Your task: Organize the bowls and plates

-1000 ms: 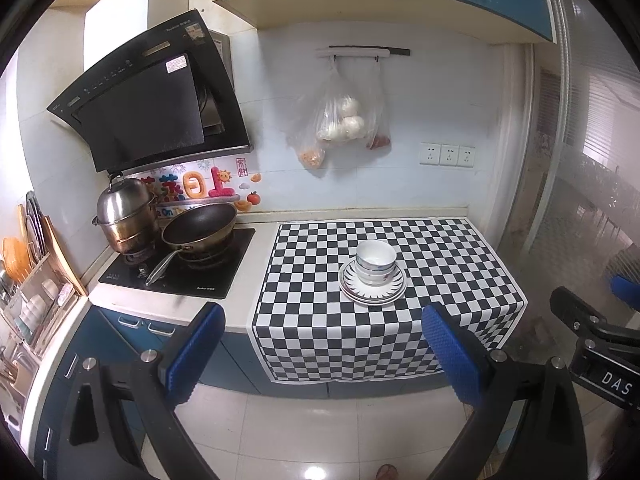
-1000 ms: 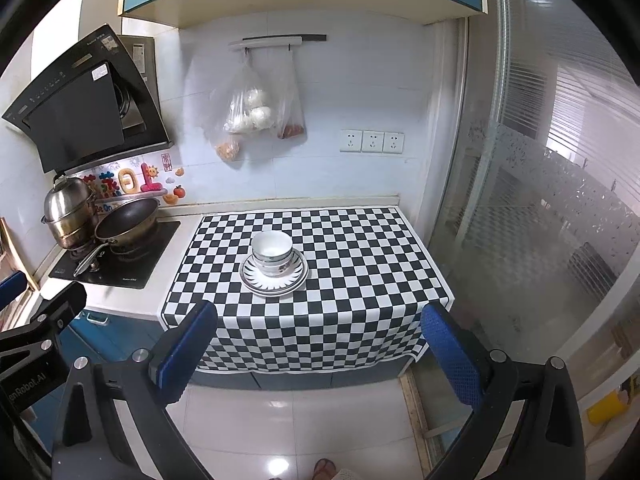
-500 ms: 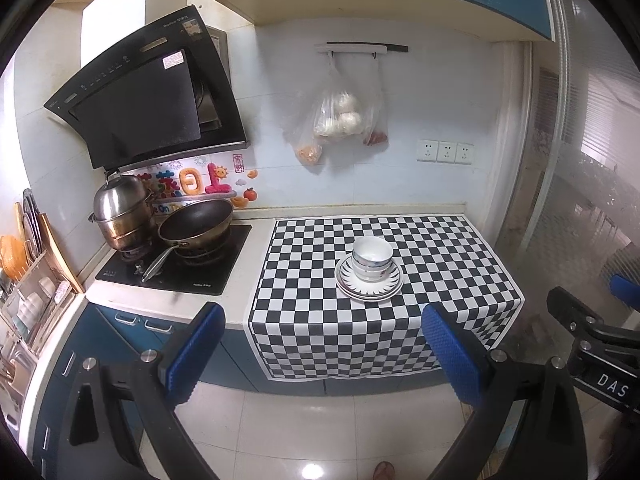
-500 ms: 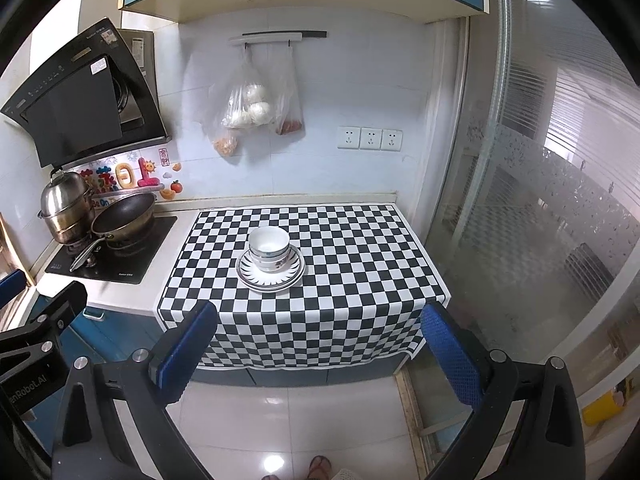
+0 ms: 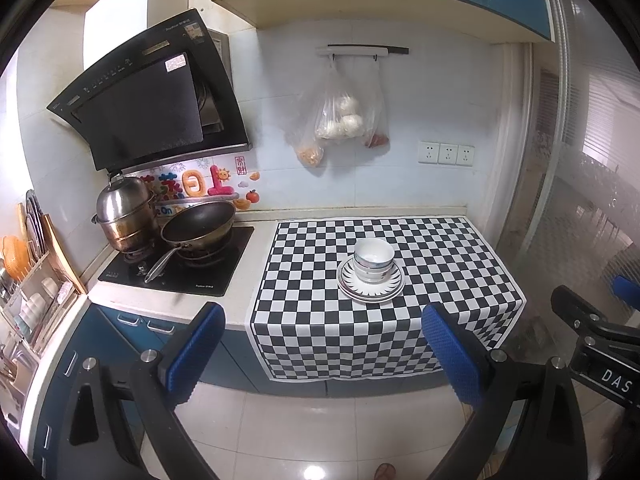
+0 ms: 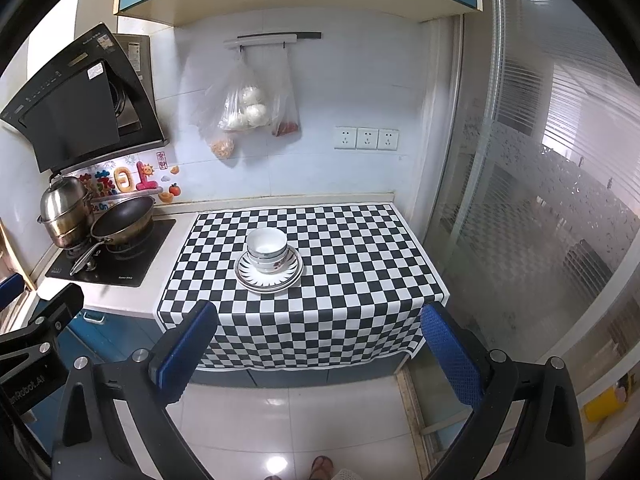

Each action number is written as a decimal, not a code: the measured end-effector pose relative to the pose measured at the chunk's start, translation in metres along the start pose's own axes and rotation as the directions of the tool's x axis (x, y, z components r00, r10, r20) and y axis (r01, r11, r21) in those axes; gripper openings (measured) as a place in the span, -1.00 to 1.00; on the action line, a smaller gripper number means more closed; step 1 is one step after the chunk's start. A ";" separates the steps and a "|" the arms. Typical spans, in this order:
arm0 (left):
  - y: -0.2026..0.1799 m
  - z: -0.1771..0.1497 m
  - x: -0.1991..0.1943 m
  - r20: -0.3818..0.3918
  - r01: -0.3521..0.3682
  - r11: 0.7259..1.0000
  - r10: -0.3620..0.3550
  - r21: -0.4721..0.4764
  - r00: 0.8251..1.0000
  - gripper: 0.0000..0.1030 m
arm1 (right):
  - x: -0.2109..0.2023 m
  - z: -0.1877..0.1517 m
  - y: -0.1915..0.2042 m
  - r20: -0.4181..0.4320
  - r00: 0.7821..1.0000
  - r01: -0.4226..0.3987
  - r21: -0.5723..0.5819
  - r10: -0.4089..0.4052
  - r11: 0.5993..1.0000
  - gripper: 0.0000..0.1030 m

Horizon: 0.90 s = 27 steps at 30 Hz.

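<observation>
White bowls [image 5: 373, 260] stand nested on stacked plates [image 5: 390, 285] in the middle of a black-and-white checkered cloth [image 5: 320, 320] on the counter. The same bowls [image 6: 267, 248] and plates [image 6: 288, 276] show in the right wrist view. My left gripper [image 5: 322, 350] is open and empty, held well back from the counter above the floor. My right gripper [image 6: 318, 346] is open and empty too, also back from the counter's front edge.
A wok [image 5: 198, 228] and a steel pot [image 5: 126, 212] sit on the black stove [image 5: 180, 272] at left under the range hood [image 5: 148, 120]. A dish rack [image 5: 28, 292] stands far left. Plastic bags [image 5: 340, 120] hang on the wall. A glass door [image 6: 540, 200] stands at right.
Both views have drifted slightly; the counter and stack sit a little lower and nearer the centre. Both grippers stay open and the stack has not moved.
</observation>
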<state>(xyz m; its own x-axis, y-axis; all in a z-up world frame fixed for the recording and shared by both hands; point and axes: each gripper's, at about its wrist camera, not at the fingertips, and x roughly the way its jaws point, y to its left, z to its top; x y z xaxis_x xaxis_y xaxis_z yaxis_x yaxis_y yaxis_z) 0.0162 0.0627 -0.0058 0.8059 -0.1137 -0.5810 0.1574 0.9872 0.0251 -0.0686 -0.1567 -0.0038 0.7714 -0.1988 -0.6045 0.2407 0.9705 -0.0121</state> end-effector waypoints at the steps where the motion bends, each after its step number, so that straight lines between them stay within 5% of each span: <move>1: 0.000 0.000 0.000 0.001 0.000 1.000 0.000 0.001 1.000 0.96 | 0.000 0.000 0.001 -0.001 1.000 -0.002 0.003 0.002 1.000 1.00; 27: -0.001 0.005 -0.001 0.009 0.006 1.000 -0.006 0.023 1.000 0.96 | 0.002 0.001 -0.004 -0.003 1.000 -0.002 0.006 0.002 1.000 1.00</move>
<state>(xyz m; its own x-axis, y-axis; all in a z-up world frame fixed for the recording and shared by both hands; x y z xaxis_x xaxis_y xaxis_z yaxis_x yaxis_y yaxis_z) 0.0180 0.0610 -0.0015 0.8102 -0.1205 -0.5736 0.1749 0.9838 0.0404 -0.0671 -0.1615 -0.0039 0.7704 -0.1963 -0.6066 0.2425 0.9701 -0.0060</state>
